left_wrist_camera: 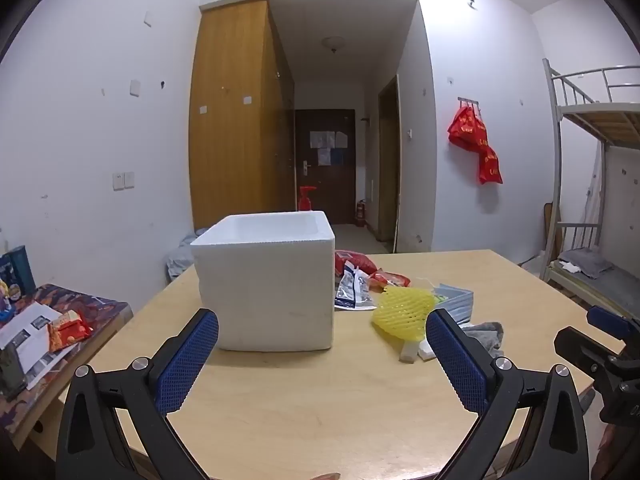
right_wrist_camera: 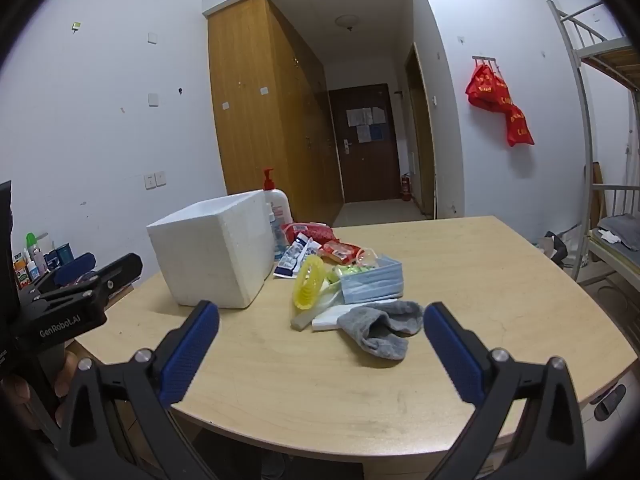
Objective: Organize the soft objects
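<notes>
A white foam box (left_wrist_camera: 268,280) (right_wrist_camera: 214,254) stands open-topped on the wooden table (left_wrist_camera: 320,400) (right_wrist_camera: 480,280). Right of it lies a pile: a yellow foam net (left_wrist_camera: 402,310) (right_wrist_camera: 309,280), a stack of blue face masks (left_wrist_camera: 456,296) (right_wrist_camera: 372,280), a grey sock (left_wrist_camera: 486,334) (right_wrist_camera: 380,328), white foam pieces (right_wrist_camera: 326,318) and snack packets (left_wrist_camera: 354,286) (right_wrist_camera: 340,250). My left gripper (left_wrist_camera: 322,320) is open and empty, just before the box. My right gripper (right_wrist_camera: 321,312) is open and empty, with the sock just beyond its fingertips.
A pump bottle (right_wrist_camera: 276,204) stands behind the box. A side table (left_wrist_camera: 48,320) with papers and snacks is at the left. A bunk bed (left_wrist_camera: 592,200) stands at the right. The right gripper also shows at the right edge of the left wrist view (left_wrist_camera: 608,344).
</notes>
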Demonstrator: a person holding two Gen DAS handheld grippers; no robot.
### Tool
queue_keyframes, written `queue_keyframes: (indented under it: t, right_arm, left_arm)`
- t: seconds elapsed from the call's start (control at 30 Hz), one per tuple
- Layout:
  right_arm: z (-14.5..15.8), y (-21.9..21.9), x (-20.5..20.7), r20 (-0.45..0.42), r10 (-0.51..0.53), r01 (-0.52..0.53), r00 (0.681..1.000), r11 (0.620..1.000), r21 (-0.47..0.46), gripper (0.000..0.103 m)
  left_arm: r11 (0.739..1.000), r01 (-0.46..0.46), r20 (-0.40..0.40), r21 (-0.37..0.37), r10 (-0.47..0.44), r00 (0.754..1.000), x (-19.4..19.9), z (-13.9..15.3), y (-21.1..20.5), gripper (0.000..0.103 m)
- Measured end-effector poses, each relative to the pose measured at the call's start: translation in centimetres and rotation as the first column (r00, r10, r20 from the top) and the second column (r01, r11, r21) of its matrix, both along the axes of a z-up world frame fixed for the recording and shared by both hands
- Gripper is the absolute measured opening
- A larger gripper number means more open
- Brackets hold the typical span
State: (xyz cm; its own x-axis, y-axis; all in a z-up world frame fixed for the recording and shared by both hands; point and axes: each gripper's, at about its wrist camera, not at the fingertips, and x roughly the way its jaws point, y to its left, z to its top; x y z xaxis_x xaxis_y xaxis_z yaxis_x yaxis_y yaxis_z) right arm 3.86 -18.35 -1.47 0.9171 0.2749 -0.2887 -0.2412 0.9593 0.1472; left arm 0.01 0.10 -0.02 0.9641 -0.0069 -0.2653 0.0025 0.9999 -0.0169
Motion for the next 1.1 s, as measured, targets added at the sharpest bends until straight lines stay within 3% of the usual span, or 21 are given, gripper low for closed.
queue_keyframes:
  t: [1.1]
  right_arm:
    - [0.5,0.3,0.0,0.012,0.004,-0.004,1.000,1.000,-0.009,0.103]
  left_arm:
    - [1.000,0.000,0.019,0.006,0.000,1.000,-0.5,0.3,0.4,0.103]
